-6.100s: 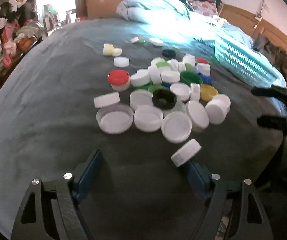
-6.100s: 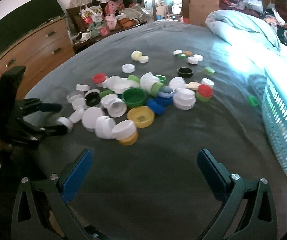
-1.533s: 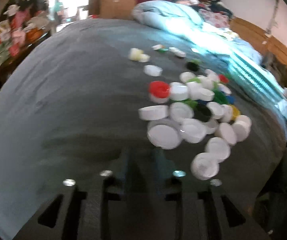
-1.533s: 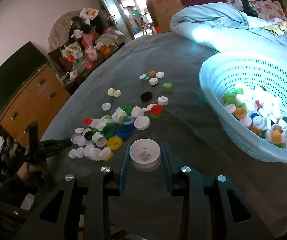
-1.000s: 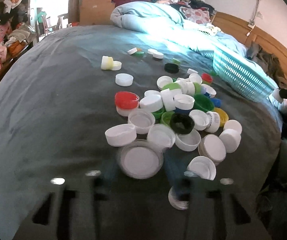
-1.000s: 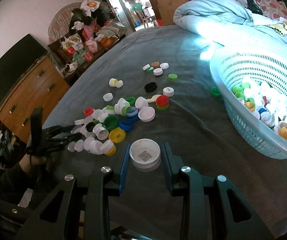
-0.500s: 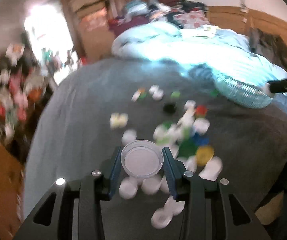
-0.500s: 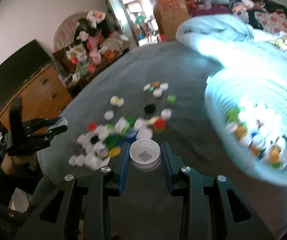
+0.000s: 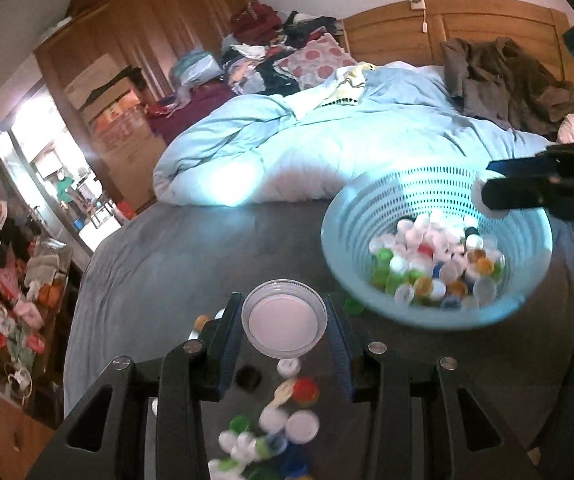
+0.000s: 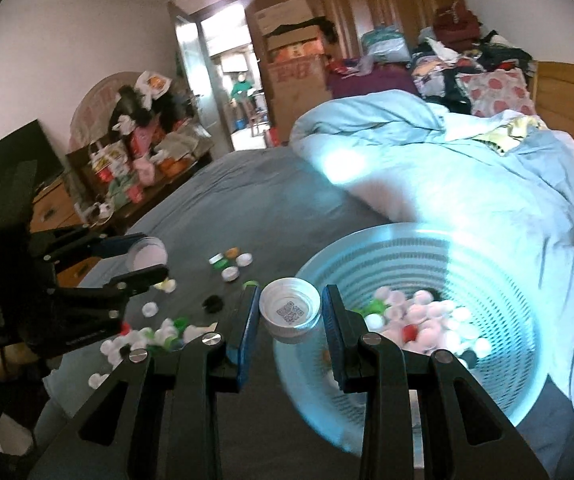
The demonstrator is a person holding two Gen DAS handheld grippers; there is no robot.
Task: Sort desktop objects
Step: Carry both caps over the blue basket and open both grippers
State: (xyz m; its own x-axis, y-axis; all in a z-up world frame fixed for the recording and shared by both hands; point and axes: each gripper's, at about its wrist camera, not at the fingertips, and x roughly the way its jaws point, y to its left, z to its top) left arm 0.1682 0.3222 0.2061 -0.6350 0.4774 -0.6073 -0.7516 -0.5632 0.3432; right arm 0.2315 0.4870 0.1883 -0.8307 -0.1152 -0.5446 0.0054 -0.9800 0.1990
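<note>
My left gripper (image 9: 285, 330) is shut on a wide clear-rimmed white lid (image 9: 285, 322) and holds it in the air, left of the light blue basket (image 9: 343, 216). It also shows in the right wrist view (image 10: 147, 258). My right gripper (image 10: 290, 316) is shut on a white cap (image 10: 290, 310) with a QR code inside, over the near rim of the basket (image 10: 499, 280). In the left wrist view the right gripper (image 9: 491, 186) reaches over the basket's far rim. The basket holds several caps (image 9: 431, 260). Several loose caps (image 9: 283, 428) lie on the grey bed cover.
A light blue quilt (image 9: 327, 148) is bunched behind the basket. A cluttered wooden dresser (image 10: 67, 200) stands at the left. Wooden headboard (image 9: 467, 28) and a wardrobe stand at the back. The grey bed cover (image 9: 175, 264) spreads left of the basket.
My left gripper closed on the wide lid, lifted it off the pile and swung toward the basket. My right gripper carried its cap up to the basket's rim.
</note>
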